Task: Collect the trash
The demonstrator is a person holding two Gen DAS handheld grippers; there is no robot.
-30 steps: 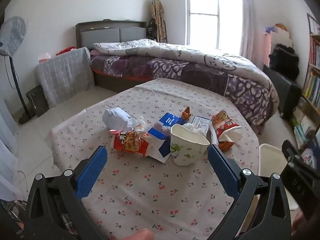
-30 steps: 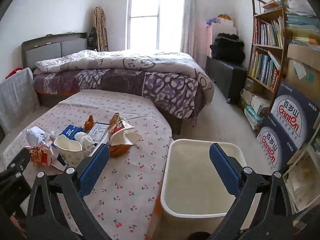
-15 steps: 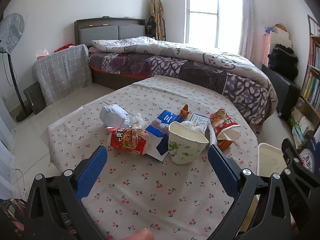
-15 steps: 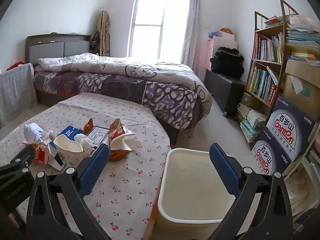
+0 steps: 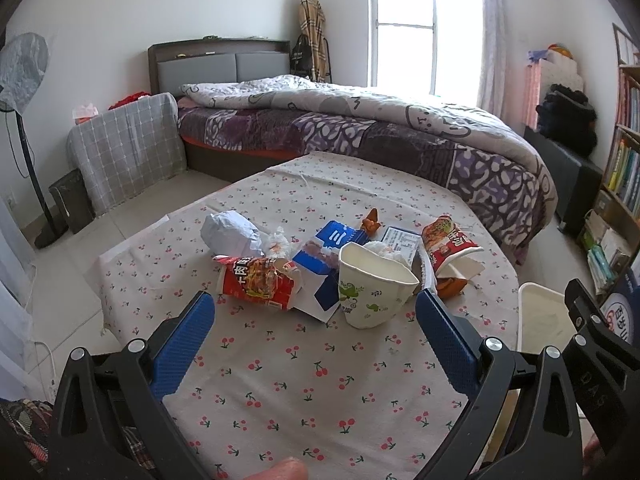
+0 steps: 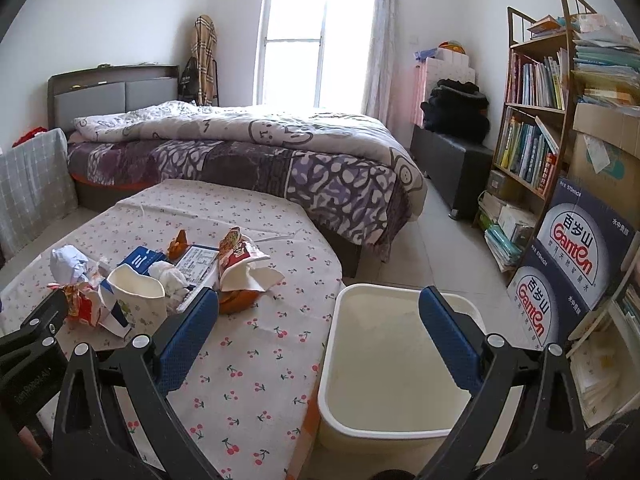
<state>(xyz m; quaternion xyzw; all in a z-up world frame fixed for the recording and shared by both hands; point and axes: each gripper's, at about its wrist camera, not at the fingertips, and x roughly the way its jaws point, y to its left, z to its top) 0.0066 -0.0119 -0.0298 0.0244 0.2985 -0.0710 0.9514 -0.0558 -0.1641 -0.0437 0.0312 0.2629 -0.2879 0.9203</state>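
Observation:
A heap of trash lies on the cherry-print table (image 5: 280, 380): a white paper cup (image 5: 370, 286) on its side, a red noodle wrapper (image 5: 256, 282), a blue carton (image 5: 328, 248), a crumpled white bag (image 5: 232, 234) and a torn red snack packet (image 5: 450, 242). My left gripper (image 5: 314, 312) is open, hovering short of the cup and wrapper. In the right wrist view my right gripper (image 6: 318, 314) is open above the table's right edge and the cream waste bin (image 6: 396, 360), which stands on the floor with nothing in it. The cup (image 6: 136, 294) and snack packet (image 6: 240, 260) show at left.
A bed (image 5: 360, 128) with a patterned duvet stands behind the table. At the right are a bookshelf (image 6: 532, 128) and stacked blue water cartons (image 6: 568, 264). A standing fan (image 5: 20, 80) and a cloth-covered chair (image 5: 128, 148) are at the left. A fingertip (image 5: 280, 472) shows at the bottom edge.
Both grippers have drawn back and risen slightly, so the trash heap and the bin sit a little farther off. Nothing was taken hold of; both stay open.

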